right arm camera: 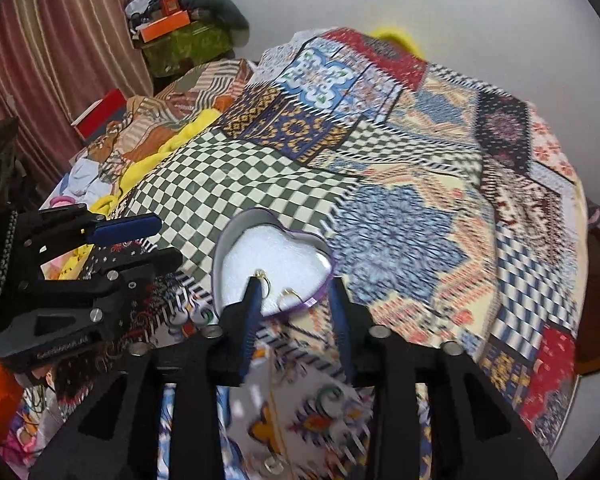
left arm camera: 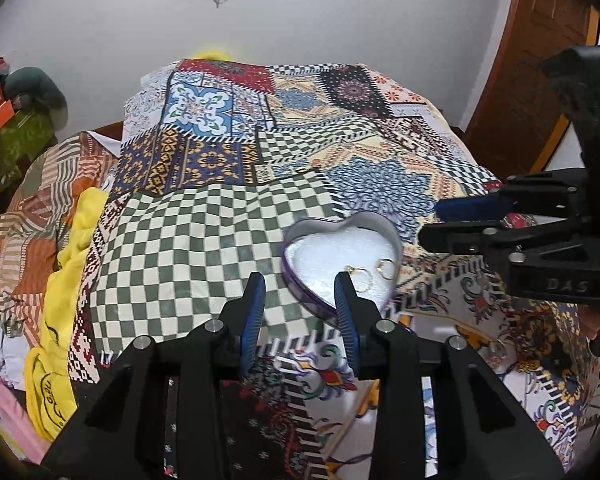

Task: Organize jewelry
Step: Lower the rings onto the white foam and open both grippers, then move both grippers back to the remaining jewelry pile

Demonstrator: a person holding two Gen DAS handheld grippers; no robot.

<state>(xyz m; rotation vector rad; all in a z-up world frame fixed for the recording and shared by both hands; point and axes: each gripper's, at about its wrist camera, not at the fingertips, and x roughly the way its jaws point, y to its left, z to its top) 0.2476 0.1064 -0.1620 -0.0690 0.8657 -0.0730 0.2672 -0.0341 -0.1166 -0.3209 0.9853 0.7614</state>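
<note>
A heart-shaped tin box [left arm camera: 300,232] [right arm camera: 228,236] with a white lining lies open on the patchwork bedspread [left arm camera: 204,240]. Two gold hoop earrings [left arm camera: 360,279] [left arm camera: 386,269] rest in its near corner. My left gripper [left arm camera: 300,294] stands open at the box's near left edge, nothing between its blue pads. My right gripper [right arm camera: 296,294] [left arm camera: 444,220] hovers open over the box's near end. One hoop [right arm camera: 262,276] shows at its left fingertip, whether touching I cannot tell, and the other hoop [right arm camera: 288,298] lies in the box between the fingers. The left gripper [right arm camera: 168,240] shows at the left of the right wrist view.
A thin gold chain [left arm camera: 352,420] [right arm camera: 274,400] and a small clear ring [left arm camera: 496,350] lie on the cloth near me. Crumpled yellow cloth [left arm camera: 72,280] and bedding pile up at the left. Boxes [left arm camera: 8,140] stand by the wall, and a wooden door [left arm camera: 540,60] is at the right.
</note>
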